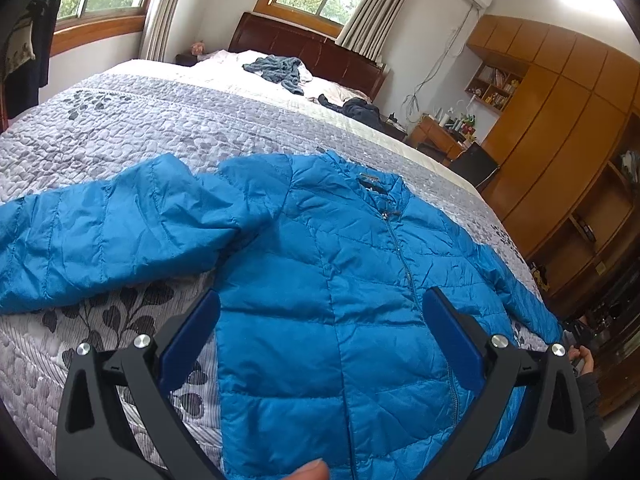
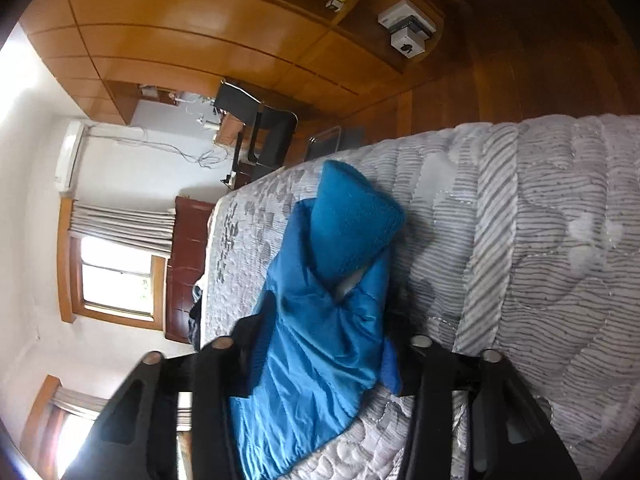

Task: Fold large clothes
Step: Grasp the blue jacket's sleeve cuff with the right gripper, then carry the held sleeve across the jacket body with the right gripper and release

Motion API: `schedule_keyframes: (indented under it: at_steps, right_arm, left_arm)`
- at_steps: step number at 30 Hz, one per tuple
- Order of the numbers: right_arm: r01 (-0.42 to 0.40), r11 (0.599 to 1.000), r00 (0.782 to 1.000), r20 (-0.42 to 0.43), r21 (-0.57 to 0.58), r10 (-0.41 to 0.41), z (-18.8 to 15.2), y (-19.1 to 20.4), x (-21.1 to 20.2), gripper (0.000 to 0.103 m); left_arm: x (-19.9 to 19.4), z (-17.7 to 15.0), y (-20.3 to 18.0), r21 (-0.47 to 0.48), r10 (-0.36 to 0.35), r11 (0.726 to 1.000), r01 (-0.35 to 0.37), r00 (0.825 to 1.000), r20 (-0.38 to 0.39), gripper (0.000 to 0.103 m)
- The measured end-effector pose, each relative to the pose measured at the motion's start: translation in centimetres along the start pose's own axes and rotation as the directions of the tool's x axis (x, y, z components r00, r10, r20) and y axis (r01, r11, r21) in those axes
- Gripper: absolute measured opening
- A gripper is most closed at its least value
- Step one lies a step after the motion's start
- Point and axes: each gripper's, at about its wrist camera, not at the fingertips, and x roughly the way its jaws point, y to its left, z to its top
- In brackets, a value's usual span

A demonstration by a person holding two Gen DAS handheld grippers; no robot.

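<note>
A bright blue puffer jacket (image 1: 320, 264) lies front up and zipped on the bed. One sleeve (image 1: 112, 232) stretches out to the left, while the other runs down the right side toward the bed's edge. My left gripper (image 1: 320, 300) hovers open above the jacket's lower body, one finger off its left edge and the other near the zipper. In the right wrist view, the right gripper (image 2: 326, 332) is shut on the jacket's right sleeve (image 2: 320, 360). Its fleece-lined cuff (image 2: 352, 224) sticks out beyond the fingers.
The bed carries a grey leaf-patterned quilt (image 1: 160, 120). Dark clothes (image 1: 280, 70) lie near the headboard. A wooden wardrobe wall (image 1: 560, 140), a desk and a black chair (image 2: 264, 128) stand past the bed's right side. A hand (image 1: 586, 360) shows at the right edge.
</note>
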Motion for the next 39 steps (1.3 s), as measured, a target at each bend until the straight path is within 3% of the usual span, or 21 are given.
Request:
schedule_keyframes:
  at_steps: [1, 3, 9, 12, 17, 21, 27, 31, 33, 36, 39]
  right_arm:
    - [-0.004, 1.000, 1.000, -0.001, -0.010, 0.004, 0.0, 0.4, -0.1, 0.029]
    - [-0.009, 0.999, 1.000, 0.005, -0.042, 0.009, 0.1, 1.1, 0.0, 0.023]
    - [-0.036, 0.981, 0.998, 0.047, -0.190, 0.046, -1.1, 7.3, -2.5, 0.020]
    - [-0.070, 0.956, 0.994, 0.057, -0.285, 0.090, -2.6, 11.9, -4.0, 0.019]
    - [-0.136, 0.879, 0.985, 0.030, -0.457, 0.168, -7.4, 20.8, -5.6, 0.018]
    - [-0.186, 0.801, 0.977, -0.023, -0.569, 0.211, -12.6, 26.4, -5.8, 0.017]
    - [-0.264, 0.646, 0.960, -0.129, -0.717, 0.250, -23.2, 33.1, -4.5, 0.011]
    - [-0.287, 0.552, 0.958, -0.226, -0.783, 0.177, -30.3, 34.0, -1.1, 0.010]
    - [-0.298, 0.532, 0.954, -0.269, -0.793, 0.132, -32.4, 33.7, 0.6, 0.011]
    - [-0.212, 0.467, 0.973, -0.228, -0.858, 0.023, -34.0, 32.4, 1.8, 0.015]
    - [0.002, 0.261, 0.988, -0.038, -0.965, -0.148, -34.8, 31.1, 3.9, 0.030]
  left_arm:
    - [0.0, 0.0, 0.1, -0.002, -0.004, 1.000, 0.004, 1.000, -0.007, 0.100]
    - [-0.1, 0.0, 0.3, -0.005, -0.015, 1.000, 0.015, 1.000, -0.012, 0.100]
    - [-0.3, -0.1, 0.8, -0.014, -0.051, 0.999, 0.050, 0.997, -0.060, 0.100]
    - [-0.7, -0.3, 0.9, -0.012, -0.085, 0.996, 0.085, 0.993, -0.079, 0.100]
    - [-1.9, -0.2, 0.7, 0.003, -0.130, 0.991, 0.131, 0.989, -0.072, 0.100]
    - [-2.5, 0.1, -0.2, 0.030, -0.159, 0.986, 0.161, 0.985, -0.073, 0.100]
    - [-2.1, 1.0, -1.9, 0.059, -0.212, 0.974, 0.219, 0.972, -0.096, 0.100]
    - [-1.6, 1.7, -2.9, 0.067, -0.234, 0.968, 0.242, 0.966, -0.105, 0.100]
    - [-1.2, 1.8, -3.1, 0.063, -0.237, 0.967, 0.245, 0.965, -0.115, 0.100]
    - [-0.8, 1.7, -3.5, 0.066, -0.254, 0.962, 0.265, 0.958, -0.135, 0.100]
    - [-0.3, 1.5, -4.2, 0.109, -0.249, 0.958, 0.265, 0.958, -0.144, 0.100]
